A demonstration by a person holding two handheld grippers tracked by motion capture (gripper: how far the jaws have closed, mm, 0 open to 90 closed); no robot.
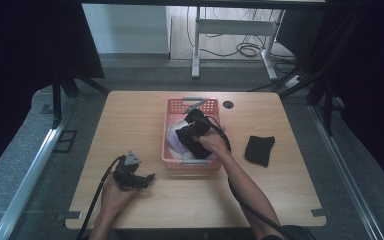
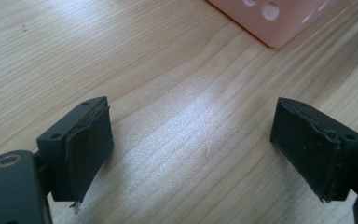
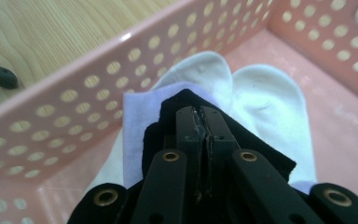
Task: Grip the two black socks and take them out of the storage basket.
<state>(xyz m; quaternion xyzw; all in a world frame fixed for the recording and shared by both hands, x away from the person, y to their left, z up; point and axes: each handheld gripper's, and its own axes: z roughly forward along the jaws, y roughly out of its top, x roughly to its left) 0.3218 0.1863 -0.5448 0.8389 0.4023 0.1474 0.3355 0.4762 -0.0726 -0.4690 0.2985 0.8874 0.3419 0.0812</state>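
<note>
At a light wooden table [image 1: 130, 107], a person works with a hand-held gripper in each hand. The right gripper [image 1: 192, 131] reaches down into a pink perforated basket [image 1: 168, 111] standing near the table's middle, and its jaws are pressed together on a piece of black cloth [image 3: 168, 112]; in the right gripper view the black fabric wraps around the pinched jaw tips and spreads out below them. The cloth sits inside the basket, on top of a lilac cloth [image 3: 135, 121] and a pair of white socks [image 3: 261, 98] that lie on the basket floor close to its holed side wall. The left gripper [image 1: 139, 179] rests low over the bare tabletop near the front edge, to the left of the basket and apart from it; its jaws stand wide apart with nothing between them, wood grain showing in the gap and a corner of the pink basket visible beyond. A second black cloth [image 1: 259, 149] lies flat on the table to the right of the basket, clear of both hands.
</note>
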